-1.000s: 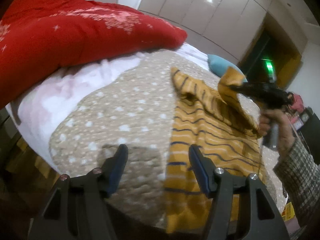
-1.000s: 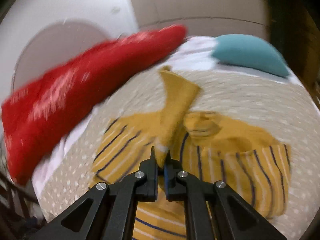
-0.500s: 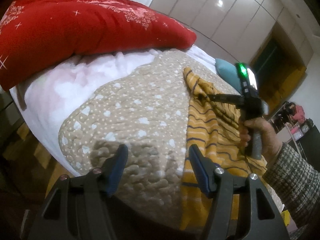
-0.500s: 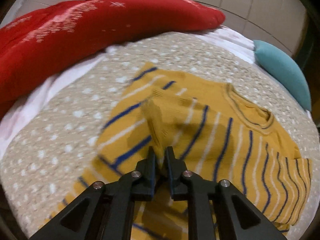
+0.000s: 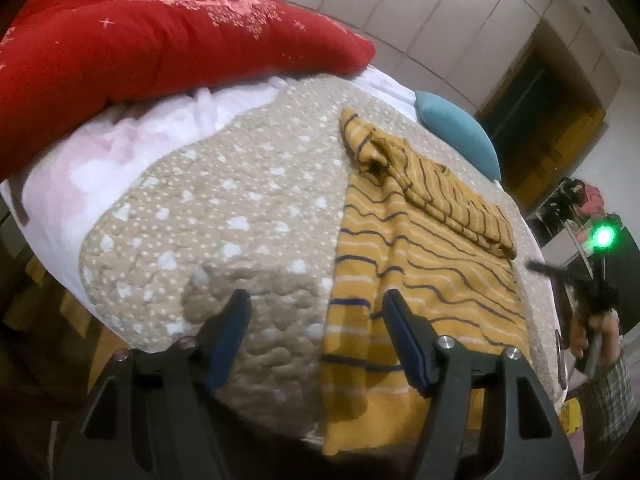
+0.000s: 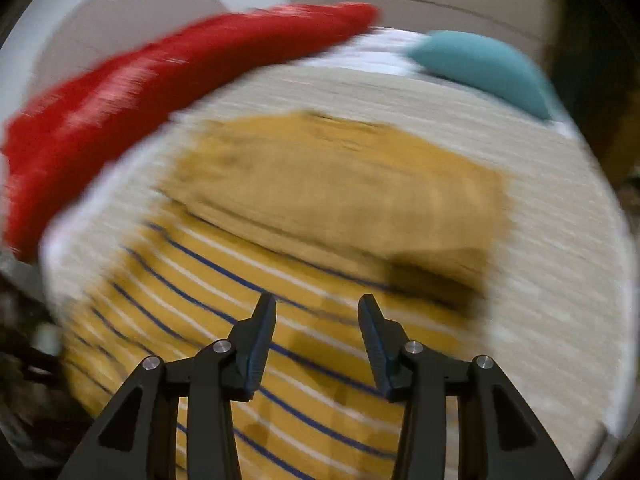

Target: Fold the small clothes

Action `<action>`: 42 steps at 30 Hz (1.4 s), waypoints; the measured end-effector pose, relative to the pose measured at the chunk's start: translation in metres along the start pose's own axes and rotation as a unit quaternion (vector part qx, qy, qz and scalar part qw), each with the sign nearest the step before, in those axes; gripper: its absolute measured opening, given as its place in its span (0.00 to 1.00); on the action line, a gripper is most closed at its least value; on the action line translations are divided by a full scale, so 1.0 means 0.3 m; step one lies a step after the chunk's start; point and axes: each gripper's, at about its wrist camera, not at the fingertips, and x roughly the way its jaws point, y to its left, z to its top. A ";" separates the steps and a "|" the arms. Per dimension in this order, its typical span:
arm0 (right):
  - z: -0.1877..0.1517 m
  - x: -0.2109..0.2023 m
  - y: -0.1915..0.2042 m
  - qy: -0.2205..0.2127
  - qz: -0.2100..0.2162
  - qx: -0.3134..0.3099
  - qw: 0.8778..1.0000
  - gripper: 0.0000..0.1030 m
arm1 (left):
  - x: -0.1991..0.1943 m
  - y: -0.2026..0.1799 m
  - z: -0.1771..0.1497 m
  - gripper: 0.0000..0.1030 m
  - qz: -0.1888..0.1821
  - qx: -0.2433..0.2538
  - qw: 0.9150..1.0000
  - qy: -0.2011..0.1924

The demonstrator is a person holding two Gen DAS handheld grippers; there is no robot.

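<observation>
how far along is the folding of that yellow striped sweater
Done: one sleeve is folded across the chest of the yellow striped sweater, which lies on the beige dotted quilt. In hand: nothing; the right gripper is opening with no cloth between its jaws, and the left gripper is opening above the near edge. Left: the near side and the final folds.

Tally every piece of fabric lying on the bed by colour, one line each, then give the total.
Mustard-yellow knit sweater with navy and white stripes: 1
Red quilted blanket with white snowflake print: 1
Teal cushion: 1
Beige quilted bedspread with white spots: 1
Pale pink fleecy blanket: 1
Total: 5
</observation>
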 end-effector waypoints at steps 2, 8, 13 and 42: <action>-0.095 -0.050 -0.129 0.003 -0.131 0.001 0.991 0.45 | 0.020 -0.005 0.007 0.65 -0.003 -0.001 1.000 0.009; -0.339 -0.173 -0.289 -0.013 -0.027 0.126 0.992 0.45 | 0.123 -0.009 0.013 0.65 -0.050 -0.022 0.997 0.054; -0.501 -0.110 -0.135 -0.016 0.186 0.176 0.966 0.46 | 0.196 -0.014 0.005 0.65 -0.100 -0.047 0.991 0.072; -0.620 0.031 0.179 -0.005 0.330 0.281 0.901 0.09 | 0.135 -0.050 -0.191 0.10 -0.121 -0.108 0.980 0.114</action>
